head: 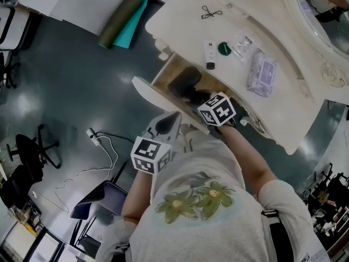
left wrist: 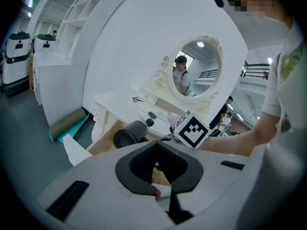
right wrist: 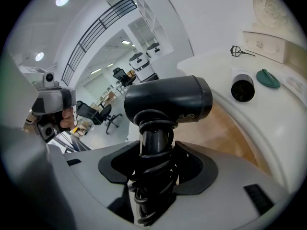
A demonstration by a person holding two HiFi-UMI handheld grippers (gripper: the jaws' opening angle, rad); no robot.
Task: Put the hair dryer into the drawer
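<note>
The black hair dryer (head: 184, 83) hangs over the open wooden drawer (head: 167, 70) of the white vanity. My right gripper (head: 197, 98) is shut on its handle, around which the cord is coiled. In the right gripper view the dryer body (right wrist: 168, 99) lies crosswise above the jaws of my right gripper (right wrist: 156, 143), with the drawer's wood (right wrist: 225, 123) behind it. My left gripper (head: 169, 121) hovers empty just in front of the drawer, its jaws together. From the left gripper (left wrist: 157, 150) view the dryer's rear grille (left wrist: 129, 134) shows above the drawer (left wrist: 106, 140).
The vanity top (head: 180, 15) carries a black hair clip (head: 211, 12), a white tube (head: 209, 55), a green lid (head: 224, 48), a clear packet (head: 245, 41) and a purple wipes pack (head: 262, 72). On the floor lie a rolled green mat (head: 120, 21), a power strip (head: 94, 137) and chairs (head: 32, 152).
</note>
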